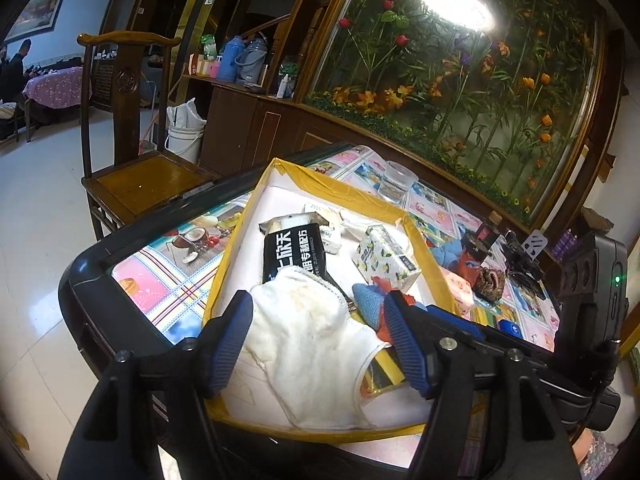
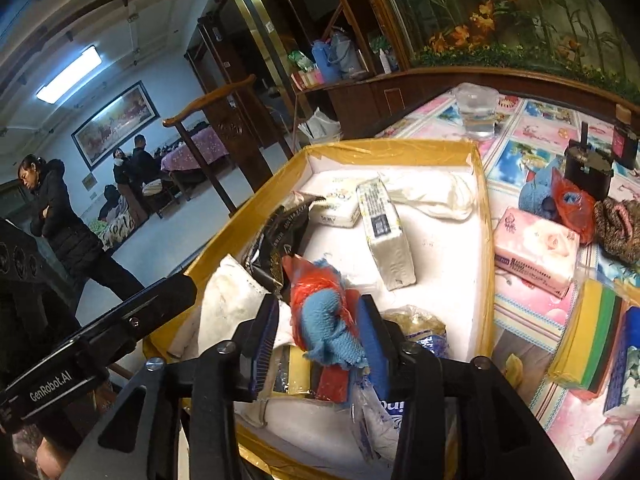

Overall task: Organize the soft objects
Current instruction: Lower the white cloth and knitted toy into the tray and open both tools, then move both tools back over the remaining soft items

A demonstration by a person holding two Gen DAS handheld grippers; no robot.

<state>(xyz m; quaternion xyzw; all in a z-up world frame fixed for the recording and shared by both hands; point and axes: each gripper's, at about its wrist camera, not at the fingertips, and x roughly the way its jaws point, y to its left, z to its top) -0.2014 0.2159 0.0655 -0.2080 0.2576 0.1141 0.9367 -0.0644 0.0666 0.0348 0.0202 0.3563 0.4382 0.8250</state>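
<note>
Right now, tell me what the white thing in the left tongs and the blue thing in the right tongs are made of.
The white cloth between the left tongs looks like matte fleecy fabric, limp, with a stitched hem. The blue item in the right tongs seems knitted yarn, showing ribbed stitches, partly wrapped in a glossy, crinkled red plastic bag.

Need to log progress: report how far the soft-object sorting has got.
Done: the box already holds tissue packs, a black pouch and a white cloth. In hand: the right gripper clamps a blue knit item in red plastic over the box; the left gripper straddles the cloth. Left: the pink tissue pack, sponges and brown knit remain on the table.
</note>
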